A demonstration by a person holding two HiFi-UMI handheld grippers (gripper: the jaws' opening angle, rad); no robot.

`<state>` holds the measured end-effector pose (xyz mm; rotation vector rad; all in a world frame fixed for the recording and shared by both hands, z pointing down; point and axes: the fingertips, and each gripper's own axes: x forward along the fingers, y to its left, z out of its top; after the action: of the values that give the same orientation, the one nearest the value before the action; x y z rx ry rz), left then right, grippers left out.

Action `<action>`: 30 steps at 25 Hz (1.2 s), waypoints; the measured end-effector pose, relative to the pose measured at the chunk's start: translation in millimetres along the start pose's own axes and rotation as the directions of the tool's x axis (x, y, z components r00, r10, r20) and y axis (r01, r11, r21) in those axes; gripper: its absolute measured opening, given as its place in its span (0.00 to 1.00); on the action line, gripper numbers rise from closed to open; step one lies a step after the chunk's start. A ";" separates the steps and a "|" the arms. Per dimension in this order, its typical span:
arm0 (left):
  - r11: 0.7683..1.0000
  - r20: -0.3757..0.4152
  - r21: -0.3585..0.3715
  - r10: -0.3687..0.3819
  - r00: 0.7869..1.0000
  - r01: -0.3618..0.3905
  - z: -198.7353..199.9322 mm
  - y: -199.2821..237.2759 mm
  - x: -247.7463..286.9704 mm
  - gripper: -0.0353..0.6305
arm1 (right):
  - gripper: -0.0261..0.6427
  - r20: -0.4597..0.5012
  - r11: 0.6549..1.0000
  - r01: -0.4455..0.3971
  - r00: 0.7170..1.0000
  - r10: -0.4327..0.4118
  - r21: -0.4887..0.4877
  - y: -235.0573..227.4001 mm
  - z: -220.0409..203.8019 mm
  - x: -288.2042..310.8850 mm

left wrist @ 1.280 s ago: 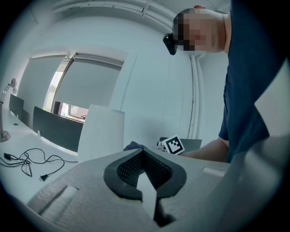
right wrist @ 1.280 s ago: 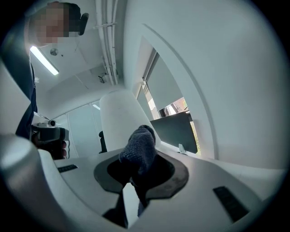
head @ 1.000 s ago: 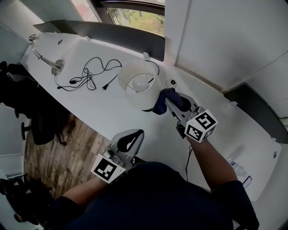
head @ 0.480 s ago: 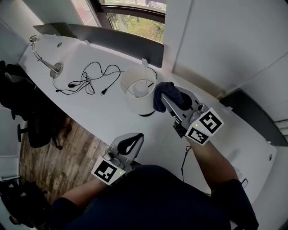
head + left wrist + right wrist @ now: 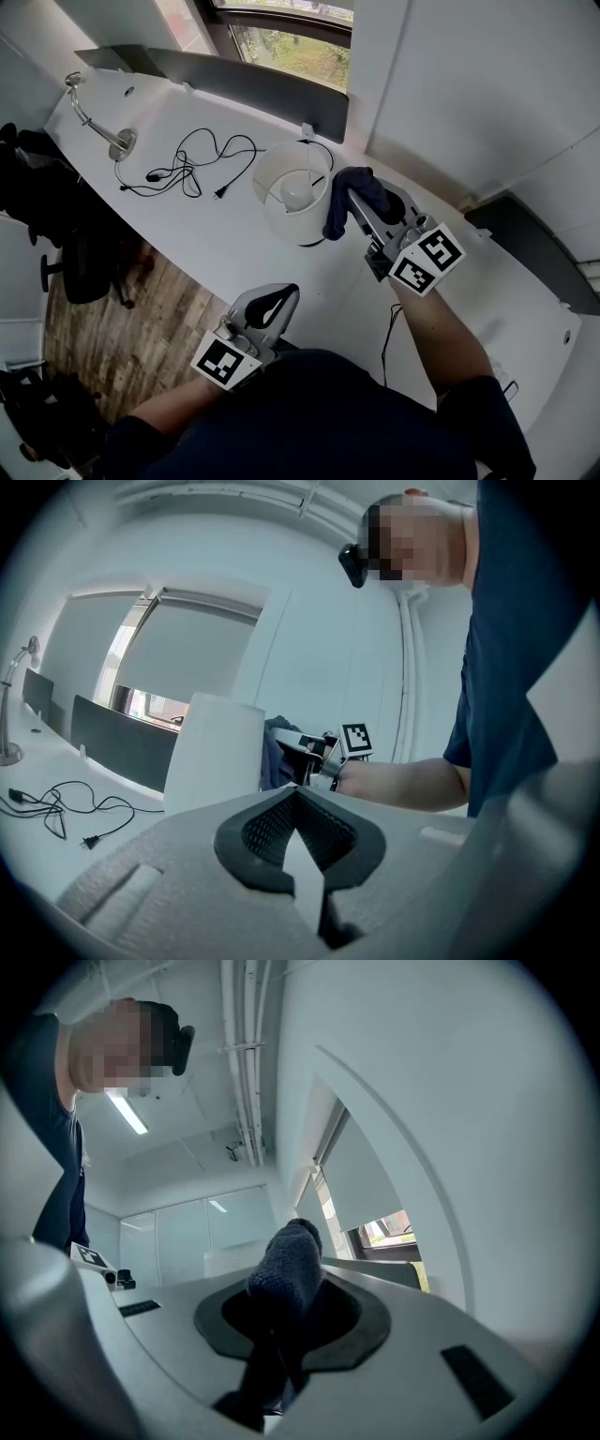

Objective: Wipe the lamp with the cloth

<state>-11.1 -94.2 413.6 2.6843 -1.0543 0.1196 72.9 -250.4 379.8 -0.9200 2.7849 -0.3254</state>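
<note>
left gripper (image 5: 284,292) grey | right gripper (image 5: 352,195) grey | shirt (image 5: 309,412) navy, short-sleeved

Cloth (image 5: 336,217) swallows the tips of the right gripper (image 5: 352,199). Its contact with the lamp (image 5: 292,197), just left of the claw, is hidden. Shade hides the lamp base. Left gripper view: the body of the left gripper (image 5: 296,803) cuts off the lamp's bottom edge.

No word, number or brand name is readable anywhere. The only signs are black-and-white square code patterns, one on the left cube (image 5: 225,361) of the left claw (image 5: 284,294), at 6 o'clock in the head view. The others are on the right cube (image 5: 427,261) of the right claw (image 5: 349,202), at 3 o'clock.
</note>
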 end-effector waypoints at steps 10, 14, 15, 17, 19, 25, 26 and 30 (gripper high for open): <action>0.999 -0.035 -0.018 0.036 0.999 -0.036 -11.6 8.2 1.5 0.06 | 0.17 -0.114 0.995 0.081 0.991 -0.074 0.063 -44.9 -76.2 -7.1; 0.999 -0.041 -0.026 0.039 0.998 -0.040 -15.1 9.1 2.5 0.06 | 0.17 -0.144 0.993 0.099 0.985 -0.090 0.058 -55.5 -92.0 -8.4; 0.999 -0.041 -0.028 0.038 0.998 -0.039 -15.4 8.9 2.9 0.06 | 0.17 -0.153 0.993 0.103 0.984 -0.094 0.052 -57.7 -93.7 -7.5; 0.999 -0.041 -0.030 0.036 0.999 -0.037 -15.8 8.5 3.6 0.06 | 0.17 -0.163 0.994 0.102 0.982 -0.094 0.041 -60.1 -93.9 -4.4; 0.999 -0.039 -0.033 0.035 0.999 -0.036 -16.2 9.0 4.2 0.06 | 0.17 -0.163 0.995 0.093 0.983 -0.087 0.032 -60.0 -89.3 0.0; 0.999 -0.018 -0.041 0.032 0.999 -0.033 -12.1 10.5 3.6 0.06 | 0.17 -0.126 0.999 0.052 0.991 -0.052 -0.001 -48.7 -53.1 15.4; 0.999 -0.014 -0.041 0.032 0.999 -0.033 -11.2 10.9 3.3 0.06 | 0.17 -0.116 0.999 0.044 0.992 -0.044 -0.005 -45.7 -45.8 18.3; 0.998 -0.004 -0.044 0.039 0.999 -0.039 -10.2 15.2 -0.3 0.06 | 0.17 -0.064 1.000 0.003 0.998 -0.004 -0.021 -31.8 -15.9 28.4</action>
<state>-21.5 -102.1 426.4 2.6243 -1.0953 0.1064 64.4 -290.1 400.2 -0.9350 2.8509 -0.3325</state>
